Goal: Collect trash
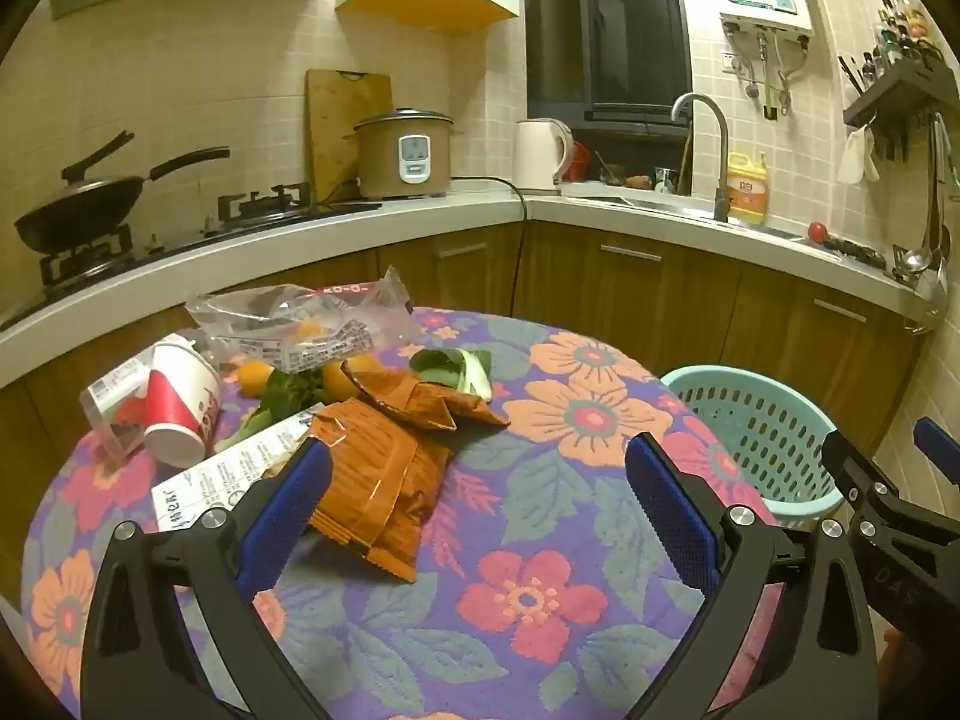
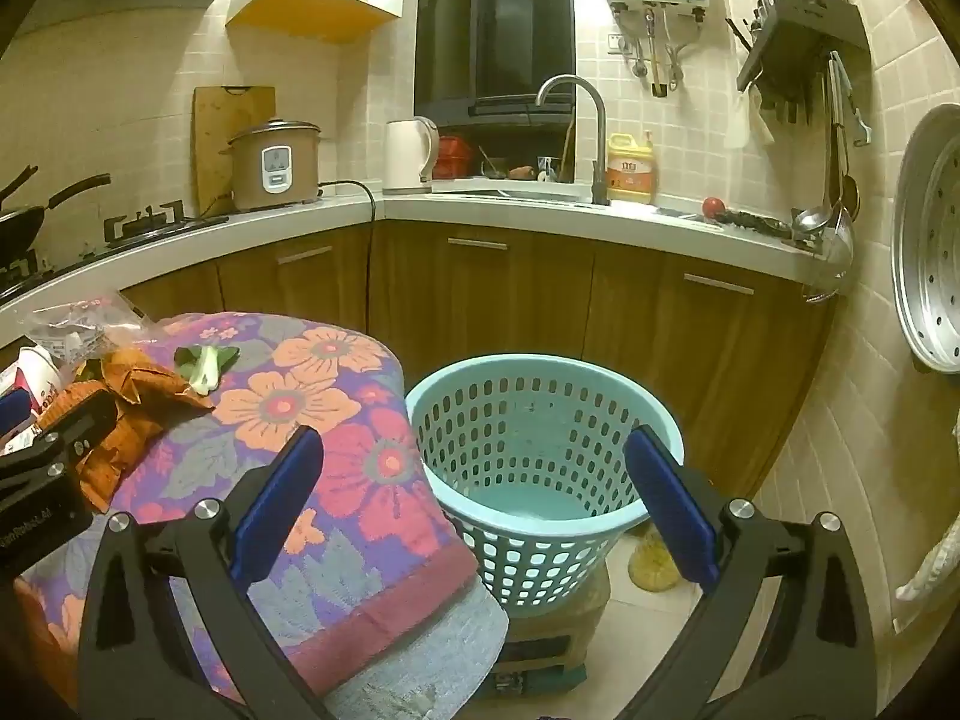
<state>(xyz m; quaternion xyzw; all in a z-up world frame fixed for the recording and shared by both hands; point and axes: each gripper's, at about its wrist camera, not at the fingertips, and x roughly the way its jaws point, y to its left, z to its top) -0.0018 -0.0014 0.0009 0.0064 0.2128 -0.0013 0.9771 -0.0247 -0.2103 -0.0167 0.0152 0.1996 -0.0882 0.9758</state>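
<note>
While left view shows paper cup (image 1: 180, 402), right shows basket (image 2: 543, 450) floor; both fingers wide, empty.

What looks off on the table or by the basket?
Litter is heaped at the table's far left: a paper cup tipped on its side, torn orange wrappers, a crumpled clear bag and loose greens. The basket beside it looks empty. Both grippers are open, holding nothing.

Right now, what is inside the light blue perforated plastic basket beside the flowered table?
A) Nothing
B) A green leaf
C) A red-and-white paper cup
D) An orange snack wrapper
A: the light blue perforated plastic basket shows only its bare bottom, with all the trash lying on the flowered table.
</note>
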